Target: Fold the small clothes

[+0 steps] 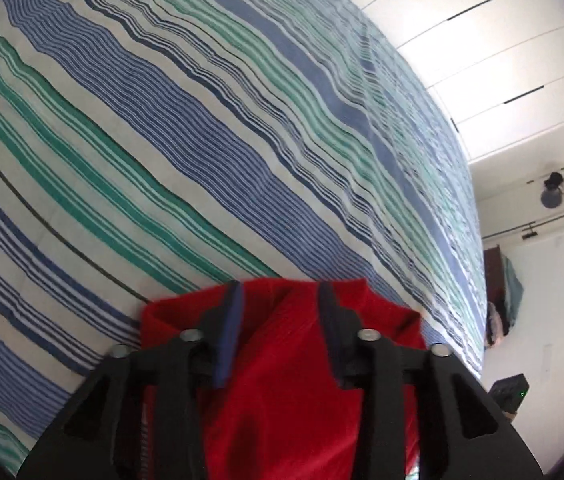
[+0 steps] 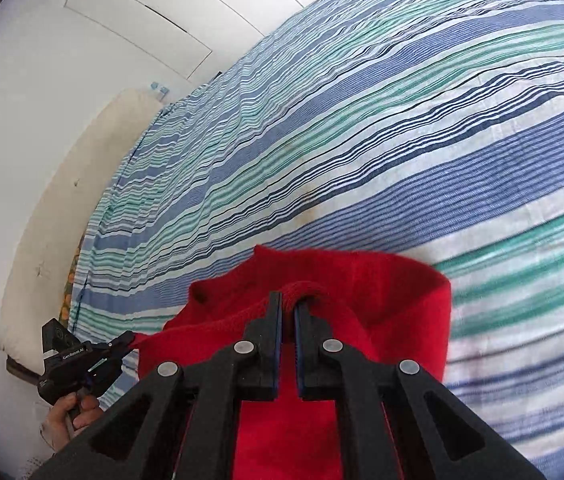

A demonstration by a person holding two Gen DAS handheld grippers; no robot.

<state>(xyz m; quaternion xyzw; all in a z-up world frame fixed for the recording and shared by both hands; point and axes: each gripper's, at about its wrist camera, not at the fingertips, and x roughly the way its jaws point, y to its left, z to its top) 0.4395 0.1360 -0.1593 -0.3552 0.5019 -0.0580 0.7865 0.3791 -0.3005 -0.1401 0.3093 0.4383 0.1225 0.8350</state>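
Observation:
A small red garment (image 1: 282, 360) lies on a bed covered by a blue, green and white striped sheet (image 1: 162, 140). In the left wrist view my left gripper (image 1: 280, 294) hovers over the garment with its jaws apart. Red cloth shows between and below the fingers, clear of the pads. In the right wrist view my right gripper (image 2: 288, 300) is shut on a rolled red hem of the garment (image 2: 382, 300), which bunches up around the fingertips. The left gripper (image 2: 124, 344) appears there too, held in a person's hand (image 2: 78, 404) at the garment's left corner.
The striped sheet (image 2: 402, 120) covers the whole bed. A cream padded edge (image 2: 62, 200) runs along the bed's left side. White cupboard doors (image 1: 482, 40) stand beyond the bed. A dark box with a green light (image 1: 510, 392) sits by the bed's right edge.

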